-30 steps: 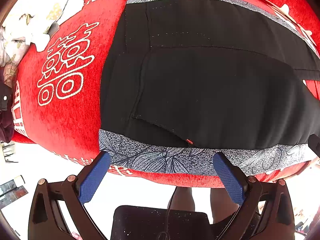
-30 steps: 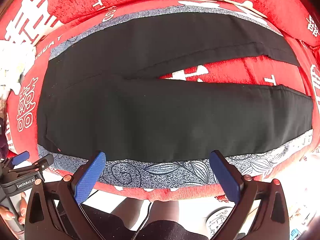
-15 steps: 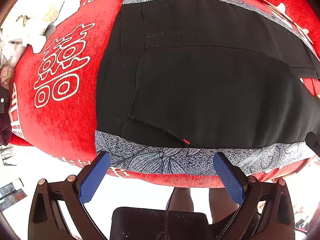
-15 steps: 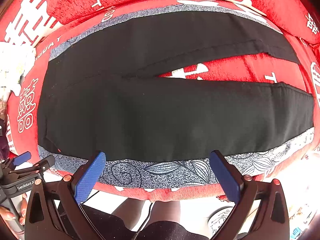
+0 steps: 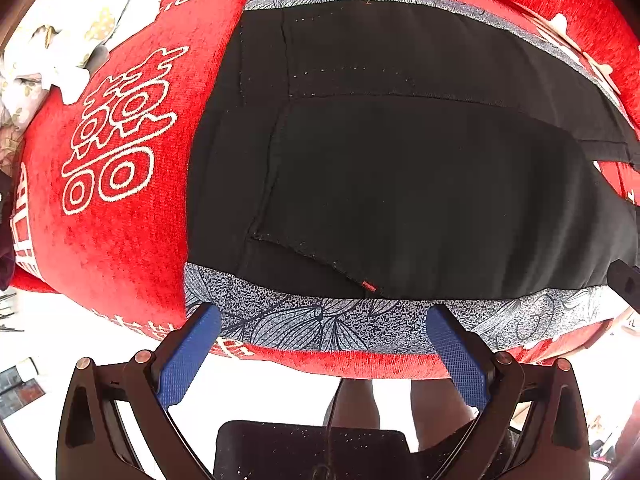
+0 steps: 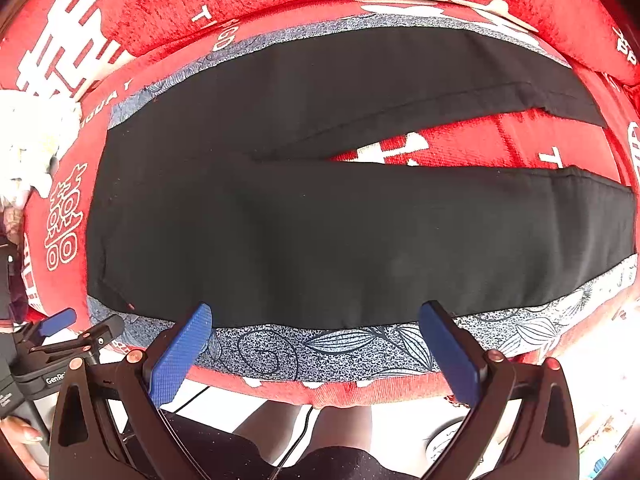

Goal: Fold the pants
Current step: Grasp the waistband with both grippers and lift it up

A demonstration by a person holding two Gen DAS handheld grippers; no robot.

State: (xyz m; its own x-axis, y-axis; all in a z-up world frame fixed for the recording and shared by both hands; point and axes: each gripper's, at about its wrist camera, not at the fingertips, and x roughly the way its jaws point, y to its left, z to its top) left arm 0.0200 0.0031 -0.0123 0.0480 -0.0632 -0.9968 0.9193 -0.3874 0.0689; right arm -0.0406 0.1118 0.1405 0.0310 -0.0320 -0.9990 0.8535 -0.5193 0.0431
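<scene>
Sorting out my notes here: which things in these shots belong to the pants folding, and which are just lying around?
Job:
black pants
left tongs, open
right tongs, open

Lying about:
white floral cloth
grey leaf-print sheet and red blanket underneath

Matt black cloth pants [image 6: 360,240] on seemingly plush red blanket [image 5: 120,248].

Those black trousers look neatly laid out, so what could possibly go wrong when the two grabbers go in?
1. The black pants lie on a patterned grey cloth; the open right hand-held gripper might pinch both together.
2. The legs are splayed, red blanket showing between, so a fold may come out uneven.
3. The open left hand-held gripper sits near the pocket edge and may catch only that.
</scene>
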